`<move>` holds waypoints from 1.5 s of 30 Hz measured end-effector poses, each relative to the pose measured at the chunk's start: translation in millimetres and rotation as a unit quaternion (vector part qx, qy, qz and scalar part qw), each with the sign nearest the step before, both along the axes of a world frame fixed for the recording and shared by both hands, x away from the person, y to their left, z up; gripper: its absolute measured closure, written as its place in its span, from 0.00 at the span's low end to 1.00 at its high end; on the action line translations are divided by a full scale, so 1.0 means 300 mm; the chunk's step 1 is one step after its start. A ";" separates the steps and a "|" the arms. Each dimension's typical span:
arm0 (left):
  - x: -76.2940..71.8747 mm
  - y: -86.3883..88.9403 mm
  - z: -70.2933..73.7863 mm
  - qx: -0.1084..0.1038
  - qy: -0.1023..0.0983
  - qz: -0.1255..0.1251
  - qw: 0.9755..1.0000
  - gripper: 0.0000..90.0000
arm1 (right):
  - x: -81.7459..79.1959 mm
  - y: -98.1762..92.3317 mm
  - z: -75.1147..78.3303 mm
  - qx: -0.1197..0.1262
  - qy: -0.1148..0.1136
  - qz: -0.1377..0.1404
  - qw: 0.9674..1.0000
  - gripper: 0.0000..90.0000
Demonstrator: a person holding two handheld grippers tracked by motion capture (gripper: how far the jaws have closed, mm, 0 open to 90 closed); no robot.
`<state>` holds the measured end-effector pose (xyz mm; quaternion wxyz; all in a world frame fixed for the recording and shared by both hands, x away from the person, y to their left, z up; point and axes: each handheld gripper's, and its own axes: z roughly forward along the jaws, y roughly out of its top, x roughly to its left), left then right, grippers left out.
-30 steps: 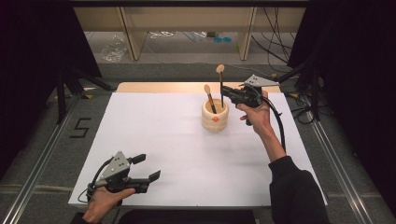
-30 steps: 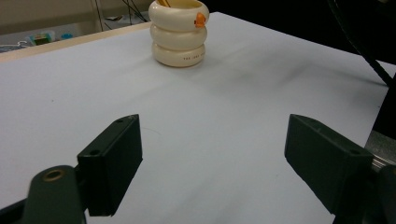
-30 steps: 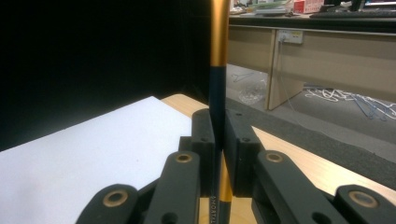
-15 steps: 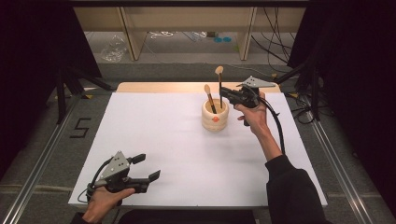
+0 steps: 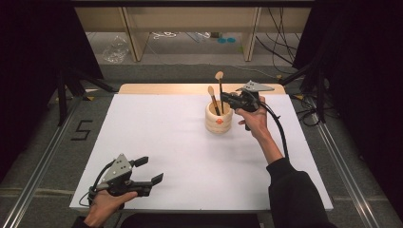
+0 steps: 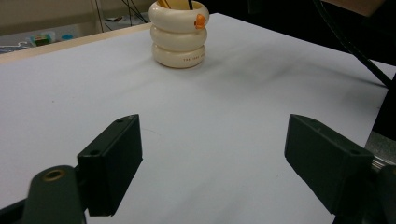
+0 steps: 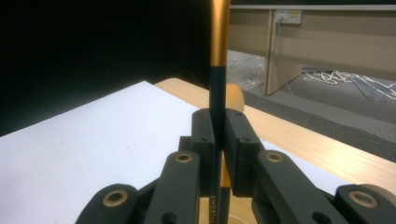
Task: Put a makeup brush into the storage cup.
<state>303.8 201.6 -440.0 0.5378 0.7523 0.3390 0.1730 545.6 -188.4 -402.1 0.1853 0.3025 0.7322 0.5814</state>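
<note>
A cream ringed holder point(image 5: 218, 118) with an orange dot stands on the white table top, right of centre at the back; it also stands far ahead in the left gripper view point(image 6: 180, 32). My right gripper point(image 5: 225, 99) is shut on a dark-handled brush point(image 5: 220, 90) that stands upright in the holder. In the right gripper view the pads pinch its dark stem point(image 7: 218, 46) below the gold ferrule. A second wooden-tipped brush point(image 5: 212, 97) leans in the holder. My left gripper point(image 5: 151, 170) rests near the front left edge, open point(image 6: 212, 154), nothing between its jaws.
The white table top point(image 5: 166, 142) lies on a wooden board whose edge point(image 5: 166, 89) shows at the back. Metal rails run along both sides. A "5" mark point(image 5: 81, 129) is on the floor at the left. Cables and shelving lie beyond the table.
My right gripper and the brush in it have sunk slightly toward the holder. The left gripper has stayed still.
</note>
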 end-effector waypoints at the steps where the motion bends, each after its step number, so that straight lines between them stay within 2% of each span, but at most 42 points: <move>1: 0.001 0.000 -0.001 -0.002 -0.001 0.000 1.000 0.21 | 0.000 0.002 -0.004 -0.001 0.003 -0.003 1.000 0.93; 4: 0.002 0.000 0.000 0.000 0.001 0.001 1.000 0.21 | 0.000 0.000 -0.010 -0.002 0.013 -0.002 1.000 0.93; 7: 0.002 0.000 -0.001 0.001 0.001 -0.001 1.000 0.21 | 0.006 -0.001 -0.021 -0.005 0.010 -0.007 1.000 0.93; 9: 0.002 0.001 0.000 0.000 0.000 0.000 1.000 0.21 | 0.005 0.001 -0.029 -0.003 0.019 -0.007 1.000 0.93; 10: 0.001 0.001 0.000 -0.003 -0.001 0.000 1.000 0.21 | 0.007 0.001 -0.032 -0.004 0.014 -0.007 1.000 0.93; 18: 0.002 0.001 0.001 0.002 -0.004 -0.004 1.000 0.21 | 0.008 0.005 -0.046 -0.008 0.025 -0.003 1.000 0.93; 20: 0.004 -0.001 -0.002 -0.006 -0.002 -0.002 1.000 0.21 | 0.011 0.007 -0.052 -0.004 0.022 -0.002 1.000 0.93; 22: 0.000 -0.002 0.001 -0.001 0.001 0.000 1.000 0.21 | 0.010 0.009 -0.060 -0.002 0.043 0.005 0.999 0.92; 23: -0.001 -0.003 0.001 -0.002 0.000 0.000 1.000 0.21 | 0.015 0.009 -0.066 -0.001 0.039 0.009 0.999 0.92; 24: -0.001 -0.003 0.002 -0.002 0.000 -0.001 1.000 0.21 | 0.015 0.009 -0.069 -0.006 0.042 0.010 0.999 0.90; 26: 0.001 0.000 0.002 -0.001 -0.002 -0.003 1.000 0.21 | 0.016 0.012 -0.072 -0.009 0.053 0.010 0.999 0.78; 28: 0.001 0.000 0.001 -0.006 -0.001 -0.001 1.000 0.21 | 0.016 0.013 -0.071 -0.017 0.054 0.007 0.998 0.75; 30: 0.001 0.000 0.001 -0.009 -0.001 -0.001 1.000 0.21 | 0.015 0.011 -0.068 -0.015 0.059 0.010 0.998 0.67; 35: 0.000 0.000 0.002 -0.007 -0.002 -0.001 1.000 0.21 | 0.006 0.001 -0.048 -0.013 0.066 -0.004 0.998 0.55; 37: 0.004 0.003 0.003 -0.001 -0.009 -0.009 1.000 0.21 | 0.003 -0.002 -0.043 -0.014 0.062 -0.010 0.998 0.52; 39: -0.002 0.002 0.004 -0.004 0.000 0.002 1.000 0.21 | 0.001 -0.008 -0.036 -0.014 0.057 -0.015 0.998 0.49; 45: -0.001 0.001 0.004 -0.003 -0.001 0.000 1.000 0.21 | -0.020 -0.012 -0.018 -0.025 0.055 -0.025 0.998 0.43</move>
